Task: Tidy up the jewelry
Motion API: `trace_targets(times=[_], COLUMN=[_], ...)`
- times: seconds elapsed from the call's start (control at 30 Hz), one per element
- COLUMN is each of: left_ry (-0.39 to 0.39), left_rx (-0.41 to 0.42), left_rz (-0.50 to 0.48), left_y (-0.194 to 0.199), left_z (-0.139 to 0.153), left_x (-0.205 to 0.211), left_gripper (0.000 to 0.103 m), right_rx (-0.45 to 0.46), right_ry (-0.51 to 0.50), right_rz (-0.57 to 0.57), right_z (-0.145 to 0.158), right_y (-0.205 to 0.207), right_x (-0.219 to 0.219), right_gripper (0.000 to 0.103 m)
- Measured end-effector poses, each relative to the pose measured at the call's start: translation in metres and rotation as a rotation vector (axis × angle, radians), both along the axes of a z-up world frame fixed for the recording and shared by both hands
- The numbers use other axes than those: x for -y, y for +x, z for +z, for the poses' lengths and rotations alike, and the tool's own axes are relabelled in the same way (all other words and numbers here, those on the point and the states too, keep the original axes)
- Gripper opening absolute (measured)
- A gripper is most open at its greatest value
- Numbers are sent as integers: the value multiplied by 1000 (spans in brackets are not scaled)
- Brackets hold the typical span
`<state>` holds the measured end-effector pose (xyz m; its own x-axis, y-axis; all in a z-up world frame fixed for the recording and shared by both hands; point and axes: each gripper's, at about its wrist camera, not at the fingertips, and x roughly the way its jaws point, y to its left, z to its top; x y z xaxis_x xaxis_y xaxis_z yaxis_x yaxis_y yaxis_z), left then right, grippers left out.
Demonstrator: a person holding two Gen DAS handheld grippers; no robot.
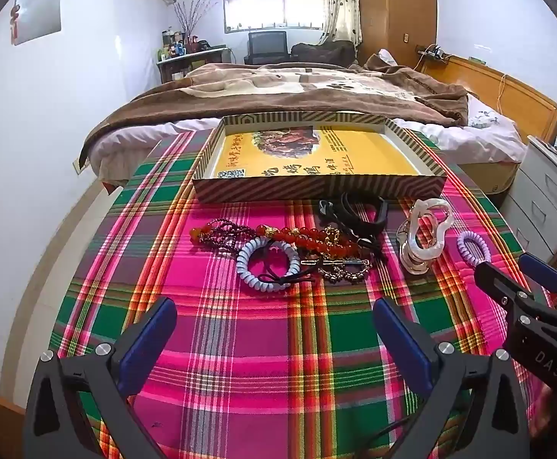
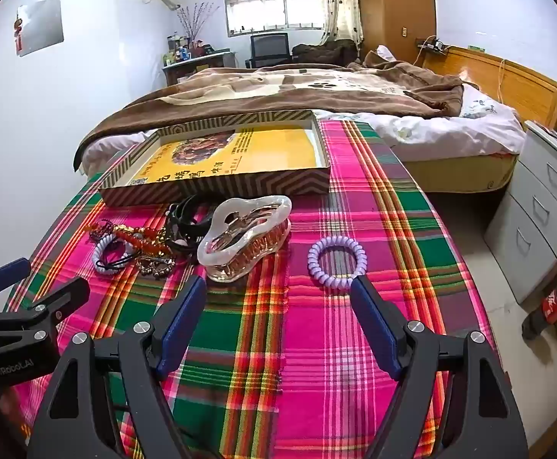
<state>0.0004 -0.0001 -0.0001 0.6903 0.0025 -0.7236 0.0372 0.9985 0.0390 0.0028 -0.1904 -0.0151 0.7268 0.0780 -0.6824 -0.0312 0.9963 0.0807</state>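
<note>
A shallow striped box (image 1: 316,185) with a yellow printed bottom lies at the far side of the plaid table; it also shows in the right wrist view (image 2: 217,185). In front of it lie a pile of red and dark bead bracelets (image 1: 297,239), a pale blue coil hair tie (image 1: 268,266), black bands (image 1: 358,212), a white hair claw (image 2: 246,235) and a purple coil hair tie (image 2: 335,256). My left gripper (image 1: 274,317) is open and empty, just short of the blue coil. My right gripper (image 2: 278,294) is open and empty, near the claw and purple coil.
The table carries a pink, green and red plaid cloth (image 1: 278,363). A bed with a brown blanket (image 1: 297,88) stands behind it. A grey drawer unit (image 2: 538,210) and a cola bottle (image 2: 553,302) on the floor are to the right.
</note>
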Motion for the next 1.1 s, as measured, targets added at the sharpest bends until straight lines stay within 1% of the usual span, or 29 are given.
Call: trace_targets(times=[0.13, 0.27, 0.3, 0.53, 1.1], left_ry=[-1, -32, -41, -20, -41], left_rx=[-2, -13, -22, -17, -29], left_rz=[6, -7, -5, 17, 21], left_y=[1, -2, 1, 3, 6], left_z=[0, 0, -3, 0, -4], left_x=[-1, 2, -1, -4, -9], left_gripper=[103, 103, 103, 103, 103], right_rx=[-2, 0, -5, -3, -12], right_ry=[1, 4, 5, 6, 5], right_rz=[-4, -13, -15, -11, -3], right_z=[0, 4, 0, 3, 0], right_y=[3, -4, 2, 2, 3], right_x=[-1, 5, 4, 2, -2], right_gripper=[77, 77, 77, 77, 77])
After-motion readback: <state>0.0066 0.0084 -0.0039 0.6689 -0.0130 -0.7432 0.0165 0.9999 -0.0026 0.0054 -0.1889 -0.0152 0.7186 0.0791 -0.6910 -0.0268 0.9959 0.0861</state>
